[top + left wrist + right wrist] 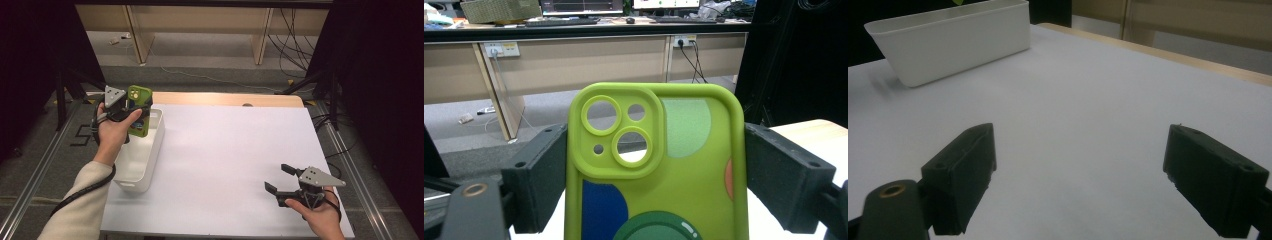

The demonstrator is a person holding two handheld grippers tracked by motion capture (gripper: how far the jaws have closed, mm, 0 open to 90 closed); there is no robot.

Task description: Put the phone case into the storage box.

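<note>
A lime-green phone case [139, 107] with camera cut-outs and coloured round patches is held upright above the far end of the white bin [150, 162]. My left gripper [134, 111] is shut on it. In the left gripper view the case [659, 170] stands between the two black jaws, which press its long sides. My right gripper [279, 179] rests at the near right of the white table top [225, 150], open, with nothing between its jaws. The right gripper view shows this gripper [1080, 182] over bare white surface, with the bin [955, 40] farther off.
The bin stands along the table's left edge. A wooden strip [225, 98] runs along the far edge. Beyond it are desk legs [262, 35] and cables [295, 45] on the floor. Metal rails [352, 165] flank the table.
</note>
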